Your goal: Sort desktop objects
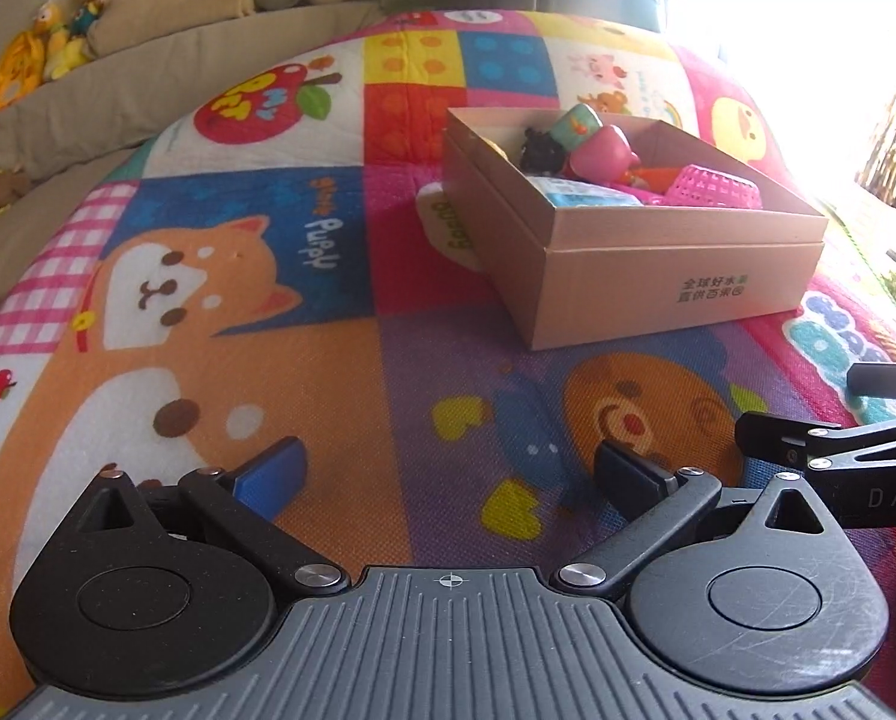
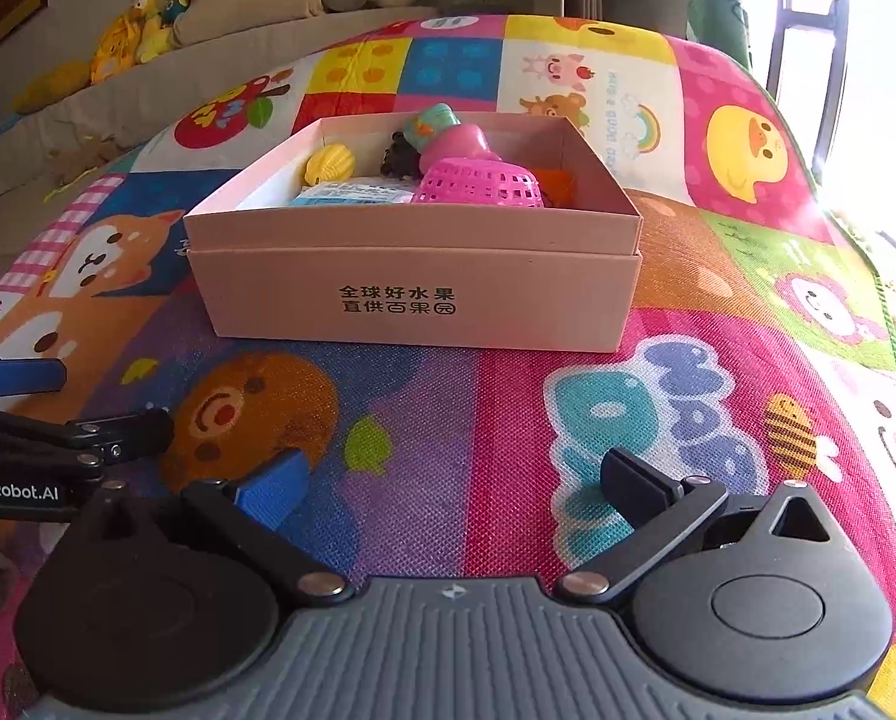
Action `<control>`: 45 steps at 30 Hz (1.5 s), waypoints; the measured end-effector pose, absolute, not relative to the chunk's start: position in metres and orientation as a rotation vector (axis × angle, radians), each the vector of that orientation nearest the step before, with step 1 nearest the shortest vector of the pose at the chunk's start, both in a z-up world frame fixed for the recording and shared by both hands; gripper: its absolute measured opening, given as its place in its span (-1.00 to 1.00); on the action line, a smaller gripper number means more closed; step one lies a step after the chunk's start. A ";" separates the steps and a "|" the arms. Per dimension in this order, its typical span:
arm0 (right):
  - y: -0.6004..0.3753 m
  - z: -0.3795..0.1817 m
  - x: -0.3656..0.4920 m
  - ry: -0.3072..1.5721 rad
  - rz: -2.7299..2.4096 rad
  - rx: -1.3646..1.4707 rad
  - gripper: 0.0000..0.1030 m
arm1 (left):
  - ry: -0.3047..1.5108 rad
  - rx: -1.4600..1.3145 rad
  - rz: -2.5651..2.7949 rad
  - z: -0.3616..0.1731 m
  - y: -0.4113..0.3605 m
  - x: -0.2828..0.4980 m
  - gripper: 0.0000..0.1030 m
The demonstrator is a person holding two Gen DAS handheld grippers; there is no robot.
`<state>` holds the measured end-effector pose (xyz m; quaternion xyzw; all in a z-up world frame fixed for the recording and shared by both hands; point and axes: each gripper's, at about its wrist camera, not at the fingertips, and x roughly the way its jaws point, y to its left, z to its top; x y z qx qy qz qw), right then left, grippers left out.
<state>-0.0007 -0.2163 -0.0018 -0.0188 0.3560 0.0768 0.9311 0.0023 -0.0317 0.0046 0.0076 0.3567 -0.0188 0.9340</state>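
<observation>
Open cardboard box (image 2: 414,276) standing on a colourful cartoon play mat (image 2: 435,420), tan-pink, with dark Chinese characters printed on its near wall; inner tray rising a little above the outer sleeve. Packed inside, all toys together:
- pink perforated plastic basket (image 2: 484,185), tipped on its side against the near-right part of the box
- pink rounded toy (image 2: 457,144) just behind the basket, touching it
- teal cup-shaped toy (image 2: 435,119) with an orange mark, poking above the far rim
- small black figure (image 2: 398,159) near the middle, beside the pink toy
- yellow ribbed shell-shaped toy (image 2: 329,165) at the far left corner
- flat blue-and-white packet (image 2: 351,195) lying along the near wall
- something orange (image 2: 553,183) at the right, mostly hidden behind the basket

Left hand-held gripper (image 1: 448,471) released, fingers spread wide over bare mat, nothing between them. Right hand-held gripper (image 2: 454,483) likewise released and empty, low over the mat in front of the box. Both well short of the box; each visible at the edge of the other's view. Plush toys (image 2: 147,30) lined along a beige sofa (image 2: 219,24) behind the mat.
</observation>
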 end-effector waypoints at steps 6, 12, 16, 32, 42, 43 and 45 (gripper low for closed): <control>-0.211 -0.003 0.001 0.710 0.091 -0.016 1.00 | 0.730 0.015 -0.039 0.005 -0.032 0.002 1.00; -0.210 -0.004 -0.007 0.696 0.079 -0.023 1.00 | 0.729 0.013 -0.039 0.005 -0.032 0.003 1.00; -0.210 -0.005 -0.007 0.696 0.079 -0.023 1.00 | 0.729 0.013 -0.039 0.005 -0.032 0.002 1.00; -0.209 -0.005 -0.007 0.696 0.079 -0.024 1.00 | 0.729 0.012 -0.039 0.004 -0.032 0.002 1.00; -0.209 -0.005 -0.007 0.696 0.079 -0.024 1.00 | 0.729 0.011 -0.039 0.004 -0.032 0.001 1.00; -0.209 -0.005 -0.007 0.696 0.079 -0.024 1.00 | 0.729 0.012 -0.039 0.004 -0.032 0.002 1.00; -0.209 -0.006 -0.007 0.696 0.079 -0.024 1.00 | 0.729 0.011 -0.039 0.004 -0.032 0.001 1.00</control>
